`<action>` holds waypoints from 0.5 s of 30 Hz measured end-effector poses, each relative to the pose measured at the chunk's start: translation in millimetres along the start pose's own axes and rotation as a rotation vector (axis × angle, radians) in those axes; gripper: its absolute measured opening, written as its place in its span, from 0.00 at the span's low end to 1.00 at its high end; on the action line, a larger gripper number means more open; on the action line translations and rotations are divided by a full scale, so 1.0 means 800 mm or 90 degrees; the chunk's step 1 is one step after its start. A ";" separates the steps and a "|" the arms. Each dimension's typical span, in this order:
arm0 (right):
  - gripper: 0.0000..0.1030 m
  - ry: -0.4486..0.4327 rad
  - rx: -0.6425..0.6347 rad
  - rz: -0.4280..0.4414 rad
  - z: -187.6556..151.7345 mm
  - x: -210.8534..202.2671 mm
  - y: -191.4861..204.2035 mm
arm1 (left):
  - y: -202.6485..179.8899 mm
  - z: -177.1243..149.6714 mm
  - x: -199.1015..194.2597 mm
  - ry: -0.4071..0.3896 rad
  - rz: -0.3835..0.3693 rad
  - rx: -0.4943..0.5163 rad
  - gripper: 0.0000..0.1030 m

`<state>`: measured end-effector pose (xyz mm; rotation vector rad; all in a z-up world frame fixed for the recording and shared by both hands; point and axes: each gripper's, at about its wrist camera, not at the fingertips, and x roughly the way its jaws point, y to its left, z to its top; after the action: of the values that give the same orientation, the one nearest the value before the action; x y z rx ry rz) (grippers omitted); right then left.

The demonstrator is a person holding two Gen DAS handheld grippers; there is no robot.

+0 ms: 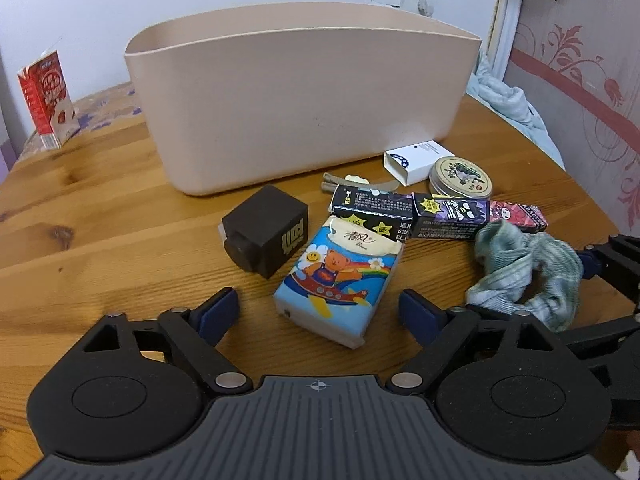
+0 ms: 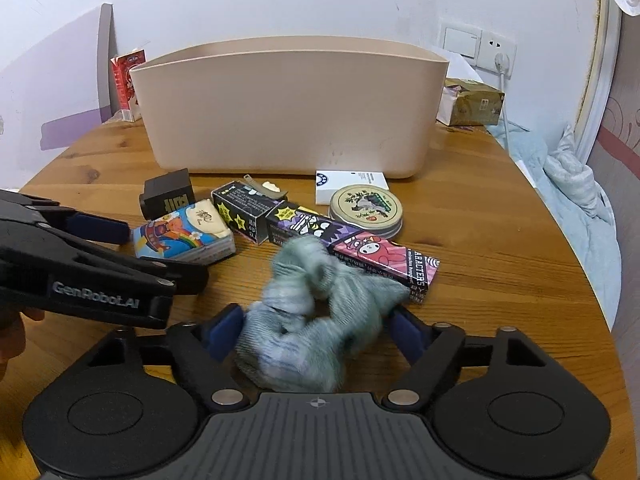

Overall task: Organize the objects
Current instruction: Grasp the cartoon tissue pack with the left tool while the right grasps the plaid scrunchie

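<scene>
A beige bin (image 1: 304, 96) (image 2: 292, 112) stands at the back of the round wooden table (image 1: 100, 216). In front of it lie a black cube (image 1: 266, 230), a tissue pack with a bear picture (image 1: 340, 280) (image 2: 184, 236), a long cartoon box (image 1: 440, 212) (image 2: 352, 248), a round tin (image 1: 460, 178) (image 2: 366, 210), a white box (image 1: 416, 160) and a grey-green sock (image 1: 528, 276) (image 2: 312, 312). My left gripper (image 1: 318, 314) is open around the near end of the tissue pack. My right gripper (image 2: 316, 332) is open with the sock between its pads.
A red and white carton (image 1: 46, 98) (image 2: 126, 84) stands at the table's back left. A gold tissue box (image 2: 472, 102) sits behind the bin at right, near a wall socket (image 2: 496, 54). Light blue bedding (image 2: 572, 196) lies beyond the table's right edge.
</scene>
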<state>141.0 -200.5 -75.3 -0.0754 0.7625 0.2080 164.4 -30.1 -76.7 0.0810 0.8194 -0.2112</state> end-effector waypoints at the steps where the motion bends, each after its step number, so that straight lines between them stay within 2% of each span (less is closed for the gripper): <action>1: 0.64 -0.002 0.000 0.001 0.000 0.000 0.000 | -0.001 0.000 0.000 -0.003 0.004 0.005 0.77; 2: 0.62 -0.003 0.000 0.001 0.000 -0.001 0.000 | -0.002 0.000 0.000 -0.006 0.004 0.008 0.75; 4: 0.50 -0.006 0.000 0.002 0.000 -0.003 0.000 | -0.001 0.001 -0.001 -0.012 0.004 0.006 0.67; 5: 0.43 -0.008 -0.001 0.003 -0.001 -0.004 0.001 | -0.001 0.001 -0.002 -0.015 0.004 0.006 0.57; 6: 0.39 -0.008 -0.001 0.004 -0.001 -0.004 0.002 | -0.002 0.001 -0.003 -0.016 0.003 0.007 0.54; 7: 0.29 -0.008 0.000 0.006 -0.001 -0.006 0.003 | -0.002 0.001 -0.004 -0.014 0.002 0.009 0.52; 8: 0.24 -0.008 0.001 0.007 -0.001 -0.007 0.004 | -0.002 0.001 -0.005 -0.014 -0.001 0.011 0.51; 10: 0.19 -0.005 0.001 0.009 -0.002 -0.009 0.005 | -0.002 0.000 -0.008 -0.013 -0.003 0.014 0.49; 15: 0.17 -0.012 0.015 0.024 -0.003 -0.023 0.001 | 0.003 -0.006 -0.020 -0.008 -0.007 -0.004 0.48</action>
<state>126.2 -203.3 -64.2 -0.0371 0.7482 0.2346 150.4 -24.5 -68.4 0.0698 0.8088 -0.2200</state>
